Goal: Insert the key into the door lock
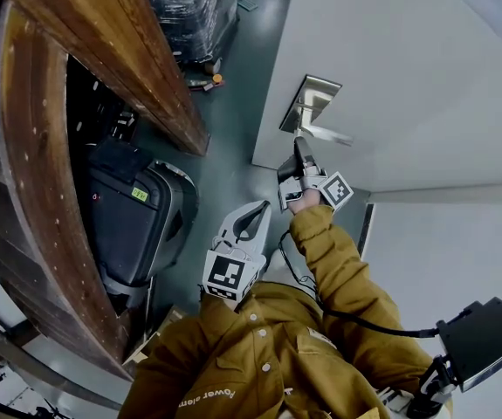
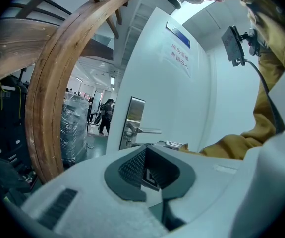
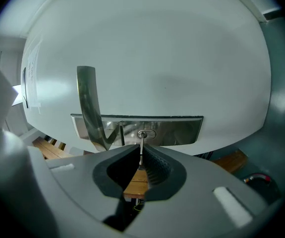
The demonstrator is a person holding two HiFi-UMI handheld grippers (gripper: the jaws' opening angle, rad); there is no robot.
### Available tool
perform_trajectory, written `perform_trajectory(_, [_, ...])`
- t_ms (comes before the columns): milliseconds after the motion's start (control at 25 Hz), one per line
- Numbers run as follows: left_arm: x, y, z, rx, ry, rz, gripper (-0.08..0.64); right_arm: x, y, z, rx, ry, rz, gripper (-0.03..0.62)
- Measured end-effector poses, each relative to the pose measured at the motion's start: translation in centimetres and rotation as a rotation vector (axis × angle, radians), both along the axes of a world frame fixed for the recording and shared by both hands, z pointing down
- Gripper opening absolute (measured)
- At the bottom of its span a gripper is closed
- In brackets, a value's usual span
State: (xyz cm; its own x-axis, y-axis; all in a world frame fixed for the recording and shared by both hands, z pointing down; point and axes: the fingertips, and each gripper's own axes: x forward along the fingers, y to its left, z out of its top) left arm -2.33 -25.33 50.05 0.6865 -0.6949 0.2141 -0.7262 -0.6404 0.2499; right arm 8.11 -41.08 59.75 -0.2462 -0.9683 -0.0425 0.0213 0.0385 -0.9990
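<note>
The white door (image 1: 425,68) carries a steel lock plate (image 1: 310,103) with a lever handle (image 1: 325,133). My right gripper (image 1: 299,147) points at the plate just below the handle, shut on a thin metal key (image 3: 141,152). The key's tip meets the oval keyhole (image 3: 145,134) in the lock plate (image 3: 177,130); how deep it sits I cannot tell. The lever handle (image 3: 88,108) stands to the keyhole's left in the right gripper view. My left gripper (image 1: 262,208) hangs back near my chest, shut with nothing in it, facing the lock plate (image 2: 134,123) from a distance.
A curved wooden beam (image 1: 32,164) and a straight one (image 1: 137,59) stand left of the door. A dark case (image 1: 133,221) sits on the floor below them. A wrapped pallet (image 2: 73,128) and people stand beyond the doorway. A black box (image 1: 486,339) on a cable hangs at my right.
</note>
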Motion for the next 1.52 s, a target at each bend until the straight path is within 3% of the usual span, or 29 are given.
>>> perform_trajectory(240, [-0.6, 0.6, 0.7, -0.01, -0.009, -0.006, 0.002, 0.1, -1.3, 0.0, 0.036, -0.019, 0.016, 0.03])
perform_trajectory(400, [-0.8, 0.7, 0.8, -0.006, -0.006, -0.008, 0.002, -0.1, -1.6, -0.1, 0.056, 0.034, -0.013, 0.034])
perform_trajectory(560, [-0.8, 0.7, 0.8, -0.003, -0.009, -0.009, 0.002, -0.5, -2.1, -0.6, 0.075, 0.071, -0.053, 0.125])
perform_trajectory(920, [0.1, 0.3, 0.5, -0.015, 0.02, -0.019, 0.002, -2.9, 2.3, -0.4, 0.082, 0.236, -0.236, 0.187])
perform_trajectory(1080, [0.8, 0.3, 0.2, -0.016, 0.03, -0.017, 0.002, -1.9, 5.6, -0.3, 0.039, 0.424, -0.289, 0.182])
perform_trajectory(1240, [1.6, 0.6, 0.0, -0.015, 0.032, -0.01, 0.002, -1.0, 7.9, -3.3, 0.091, 0.656, -0.329, 0.172])
perform_trajectory(1520, [3.1, 1.3, 0.5, -0.036, 0.016, -0.002, 0.002, 1.5, 11.4, -9.0, 0.187, 0.939, -0.29, 0.087])
